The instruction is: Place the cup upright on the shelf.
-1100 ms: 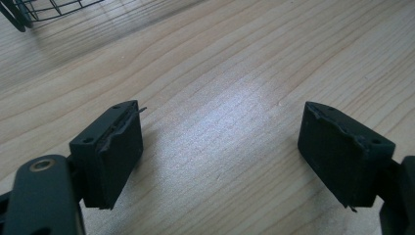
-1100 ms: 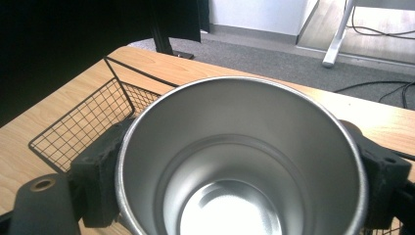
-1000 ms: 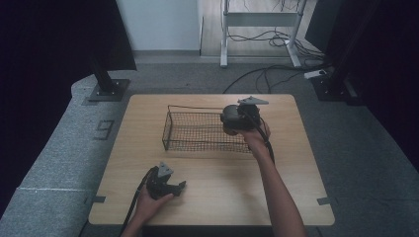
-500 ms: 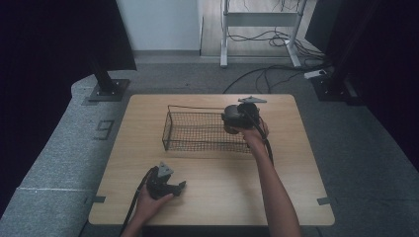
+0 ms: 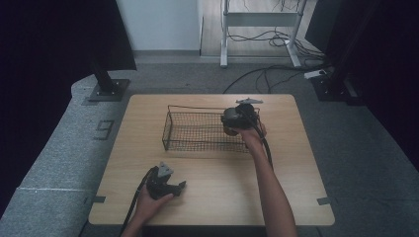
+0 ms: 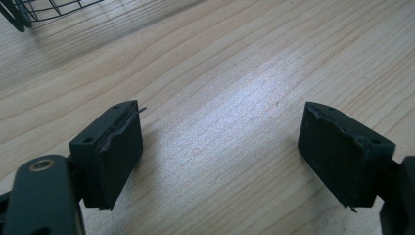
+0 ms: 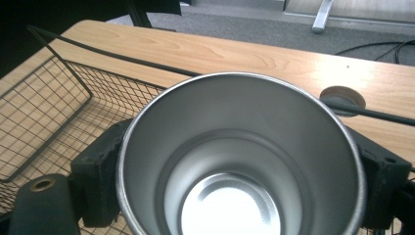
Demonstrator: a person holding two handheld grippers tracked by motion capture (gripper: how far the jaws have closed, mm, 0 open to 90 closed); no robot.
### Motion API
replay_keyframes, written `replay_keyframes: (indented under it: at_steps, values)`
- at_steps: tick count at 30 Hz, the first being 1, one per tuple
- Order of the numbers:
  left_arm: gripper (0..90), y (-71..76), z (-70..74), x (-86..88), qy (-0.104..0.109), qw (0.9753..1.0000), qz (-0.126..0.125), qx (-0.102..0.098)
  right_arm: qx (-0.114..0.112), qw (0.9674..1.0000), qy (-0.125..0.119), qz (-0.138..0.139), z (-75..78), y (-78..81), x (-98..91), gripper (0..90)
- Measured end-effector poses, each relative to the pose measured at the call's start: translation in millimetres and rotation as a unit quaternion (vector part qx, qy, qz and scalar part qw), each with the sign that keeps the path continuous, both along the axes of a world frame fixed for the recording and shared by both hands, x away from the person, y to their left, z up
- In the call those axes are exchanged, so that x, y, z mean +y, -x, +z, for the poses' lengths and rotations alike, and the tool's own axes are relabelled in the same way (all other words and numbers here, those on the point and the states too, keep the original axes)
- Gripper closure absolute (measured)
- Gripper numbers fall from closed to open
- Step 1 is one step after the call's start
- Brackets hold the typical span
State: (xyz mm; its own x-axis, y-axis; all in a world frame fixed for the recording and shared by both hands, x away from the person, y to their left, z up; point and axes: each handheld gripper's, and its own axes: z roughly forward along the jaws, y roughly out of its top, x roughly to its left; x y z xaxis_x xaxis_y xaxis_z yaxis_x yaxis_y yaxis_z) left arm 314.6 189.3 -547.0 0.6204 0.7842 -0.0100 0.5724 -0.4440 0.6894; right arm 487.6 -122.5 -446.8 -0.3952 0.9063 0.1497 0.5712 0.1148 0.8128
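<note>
Desk point(image 5: 296, 197) of pale wood carries everything. At its near left, the left hand-held gripper point(image 5: 168, 185) rests with jaws wide apart and bare wood between them. Farther back stands a black wire basket point(image 5: 197, 131), its rim the nearest obstacle. Over the basket's right end, the right hand-held gripper point(image 5: 236, 120) clamps a steel cup point(image 7: 240, 161), mouth facing the camera, above the mesh.
</note>
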Motion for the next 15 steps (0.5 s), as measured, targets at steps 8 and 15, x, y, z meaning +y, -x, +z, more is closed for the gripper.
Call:
replay_keyframes:
  at_steps: [8, 15]
  values:
    - [16.7, 0.0, 0.0, -0.1, 0.0, 1.0, 0.0, 0.0, 0.011, 0.9999, 0.008, -0.004, -10.3, -4.2, 1.4, 13.6]
    - [16.7, 0.0, -0.1, 0.0, 0.001, 1.0, 0.0, 0.0, 0.024, 0.9994, 0.025, -0.008, -22.2, -3.7, 1.9, 13.6]
